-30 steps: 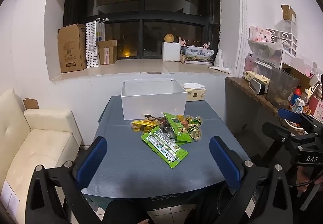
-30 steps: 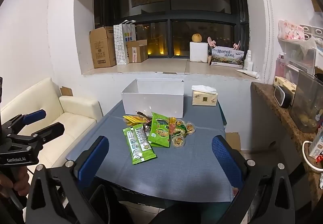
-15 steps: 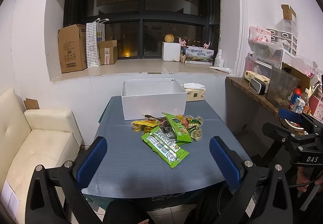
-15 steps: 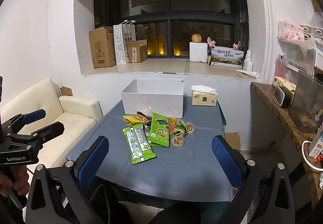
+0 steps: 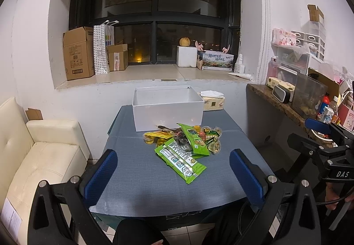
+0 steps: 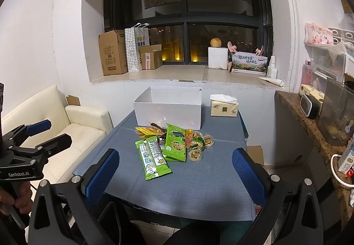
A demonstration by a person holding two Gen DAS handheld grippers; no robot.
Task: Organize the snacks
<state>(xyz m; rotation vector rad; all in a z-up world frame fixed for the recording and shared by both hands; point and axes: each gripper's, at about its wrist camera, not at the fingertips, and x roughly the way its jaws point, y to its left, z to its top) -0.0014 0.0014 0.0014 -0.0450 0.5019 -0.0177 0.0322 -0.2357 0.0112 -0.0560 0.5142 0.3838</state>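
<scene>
Snacks [image 5: 184,145] lie ahead of both tongs — left tongs [image 5: 172,173], right tongs [image 6: 176,173] spread, empty.

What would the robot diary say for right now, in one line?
stage: start | left gripper: open, holding nothing | right gripper: open, holding nothing | snacks: piled on table | box: behind pile

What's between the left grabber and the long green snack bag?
Only bare blue tablecloth. In the left wrist view, the open left gripper has nothing before the long green packet, which is nearest in the snack pile.
</scene>
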